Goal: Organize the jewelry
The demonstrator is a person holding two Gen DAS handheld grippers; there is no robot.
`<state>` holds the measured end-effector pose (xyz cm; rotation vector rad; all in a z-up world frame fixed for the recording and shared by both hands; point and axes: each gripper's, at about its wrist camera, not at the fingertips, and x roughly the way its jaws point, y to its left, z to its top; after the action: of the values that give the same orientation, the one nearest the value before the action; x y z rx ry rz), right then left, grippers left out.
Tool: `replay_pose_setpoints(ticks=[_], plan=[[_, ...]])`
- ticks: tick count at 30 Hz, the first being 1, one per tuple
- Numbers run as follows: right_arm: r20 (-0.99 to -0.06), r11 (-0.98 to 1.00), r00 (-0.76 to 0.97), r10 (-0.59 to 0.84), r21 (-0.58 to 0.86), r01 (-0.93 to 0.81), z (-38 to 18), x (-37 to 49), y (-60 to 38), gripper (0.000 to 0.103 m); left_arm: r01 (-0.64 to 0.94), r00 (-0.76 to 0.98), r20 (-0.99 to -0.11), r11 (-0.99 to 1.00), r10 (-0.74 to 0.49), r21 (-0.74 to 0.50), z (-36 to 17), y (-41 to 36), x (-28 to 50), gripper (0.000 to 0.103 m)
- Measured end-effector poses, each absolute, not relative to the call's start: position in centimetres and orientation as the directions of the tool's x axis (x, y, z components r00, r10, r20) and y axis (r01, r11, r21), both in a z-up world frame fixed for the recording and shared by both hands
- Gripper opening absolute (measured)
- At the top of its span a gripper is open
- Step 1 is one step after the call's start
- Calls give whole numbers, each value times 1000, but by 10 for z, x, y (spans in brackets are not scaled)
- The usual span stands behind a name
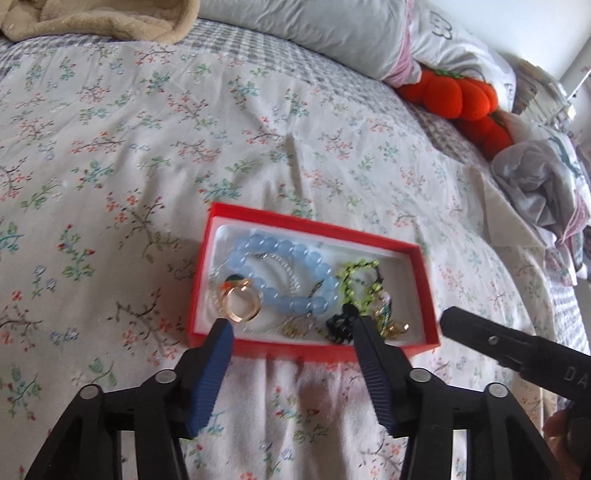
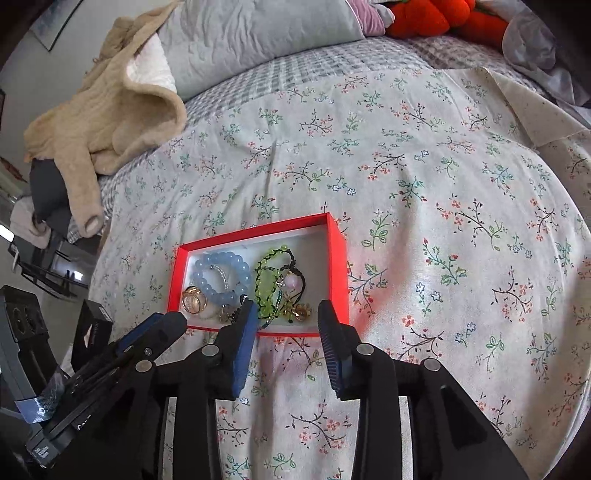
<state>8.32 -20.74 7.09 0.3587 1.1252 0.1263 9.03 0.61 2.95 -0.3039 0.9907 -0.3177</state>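
Note:
A red box (image 1: 424, 291) with a white lining lies on the floral bedspread; it also shows in the right wrist view (image 2: 338, 266). In it lie a blue bead bracelet (image 1: 280, 266) (image 2: 218, 269), a green bead bracelet (image 1: 356, 278) (image 2: 267, 280), a gold ring (image 1: 240, 302) (image 2: 194, 299), a clear bead bracelet and small gold and black pieces. My left gripper (image 1: 291, 323) is open and empty, just above the box's near edge. My right gripper (image 2: 286, 308) is open and empty at the box's near right corner. It also shows in the left wrist view (image 1: 448, 319).
A beige garment (image 2: 107, 110) lies at the bed's far left. Grey pillows (image 1: 314, 26) and an orange plush toy (image 1: 461, 96) lie at the head of the bed. Crumpled grey fabric (image 1: 535, 184) lies at the right. The bed's left edge drops off near the box (image 2: 96, 266).

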Motion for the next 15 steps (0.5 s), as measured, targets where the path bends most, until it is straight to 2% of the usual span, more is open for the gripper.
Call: replay_pose_setpoints(ticks=[2, 5, 10, 13, 15], plan=[[-863, 945, 435, 258, 320, 73, 74, 77, -206, 49, 105, 503, -781, 923, -370, -370, 28, 9, 84, 68], [-871, 959, 435, 228, 278, 56, 77, 66, -205, 51, 87, 504, -800, 941, -326, -328, 27, 17, 74, 76], [-887, 972, 420, 189, 229, 45, 79, 47, -203, 57, 51, 532, -806, 960, -259, -275, 34, 32, 56, 96], [-890, 980, 425, 163, 197, 36, 81, 35, -204, 62, 49, 535, -815, 972, -221, -231, 36, 36, 45, 101], [-892, 981, 427, 150, 186, 44, 82, 29, -206, 71, 40, 535, -824, 980, -185, -194, 35, 38, 38, 102]])
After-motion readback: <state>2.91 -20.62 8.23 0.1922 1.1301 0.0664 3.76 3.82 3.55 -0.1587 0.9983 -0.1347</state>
